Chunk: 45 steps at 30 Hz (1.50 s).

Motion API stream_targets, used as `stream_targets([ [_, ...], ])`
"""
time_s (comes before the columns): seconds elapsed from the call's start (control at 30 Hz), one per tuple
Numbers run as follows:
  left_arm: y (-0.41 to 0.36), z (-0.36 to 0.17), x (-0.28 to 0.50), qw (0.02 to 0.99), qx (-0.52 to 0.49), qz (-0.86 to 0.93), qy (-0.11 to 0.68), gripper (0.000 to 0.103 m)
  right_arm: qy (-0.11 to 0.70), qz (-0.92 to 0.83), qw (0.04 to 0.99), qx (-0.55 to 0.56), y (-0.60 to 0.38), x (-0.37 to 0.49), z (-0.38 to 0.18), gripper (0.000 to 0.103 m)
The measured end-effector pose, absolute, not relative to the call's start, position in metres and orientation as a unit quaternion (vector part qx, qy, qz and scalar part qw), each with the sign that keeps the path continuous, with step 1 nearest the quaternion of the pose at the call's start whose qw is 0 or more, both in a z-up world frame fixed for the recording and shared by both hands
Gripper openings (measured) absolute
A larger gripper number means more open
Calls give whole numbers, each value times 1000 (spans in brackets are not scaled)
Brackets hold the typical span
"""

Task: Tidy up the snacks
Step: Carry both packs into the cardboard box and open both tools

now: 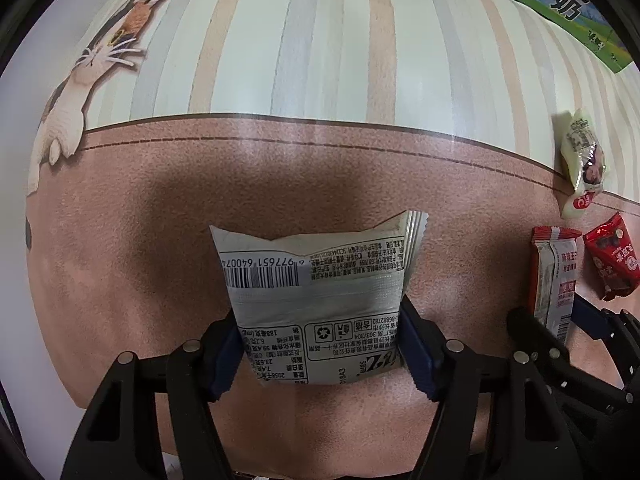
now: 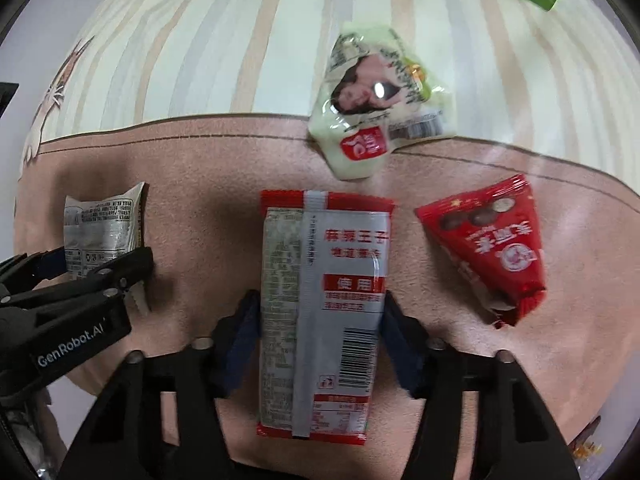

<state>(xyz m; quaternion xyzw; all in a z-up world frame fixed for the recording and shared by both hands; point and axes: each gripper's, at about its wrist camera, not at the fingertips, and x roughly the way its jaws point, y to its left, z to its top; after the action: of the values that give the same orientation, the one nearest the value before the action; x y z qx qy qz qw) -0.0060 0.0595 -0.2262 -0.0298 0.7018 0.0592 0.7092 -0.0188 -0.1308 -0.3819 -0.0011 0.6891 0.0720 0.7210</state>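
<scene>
My left gripper (image 1: 320, 344) is shut on a grey-white snack packet (image 1: 316, 300), barcode side up, over the pink part of the tablecloth. My right gripper (image 2: 320, 328) is shut on a red-and-silver snack packet (image 2: 324, 312), held lengthwise between the pads. That packet also shows at the right of the left wrist view (image 1: 554, 276). The left gripper with its grey packet (image 2: 102, 232) shows at the left of the right wrist view. A red triangular candy bag (image 2: 488, 248) lies to the right. A pale green snack pouch (image 2: 376, 108) lies beyond, on the stripe border.
The tablecloth (image 1: 280, 60) has pale stripes at the back and a cat print (image 1: 92, 76) at the left. A green milk carton (image 1: 560, 4) lies along the far right edge. The red candy bag (image 1: 610, 258) and pale green pouch (image 1: 584, 160) sit at the right.
</scene>
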Motion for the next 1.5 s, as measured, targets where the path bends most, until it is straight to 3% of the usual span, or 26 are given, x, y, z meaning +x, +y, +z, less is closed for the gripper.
stream_targets([
  [0.2,49,-200,-19,719,-33,43,693,65,675,85,732,24,-156,-41,-358,49],
  [0.7,34,-85,2,772,-67,-7,632,65,608,139,774,106,-186,-28,-236,49],
  [1.13,12,-8,172,809,-76,-69,578,65,539,136,818,146,-223,104,-160,49],
  [1.5,12,-41,337,760,-57,-58,644,65,578,74,809,74,-260,294,-160,49],
])
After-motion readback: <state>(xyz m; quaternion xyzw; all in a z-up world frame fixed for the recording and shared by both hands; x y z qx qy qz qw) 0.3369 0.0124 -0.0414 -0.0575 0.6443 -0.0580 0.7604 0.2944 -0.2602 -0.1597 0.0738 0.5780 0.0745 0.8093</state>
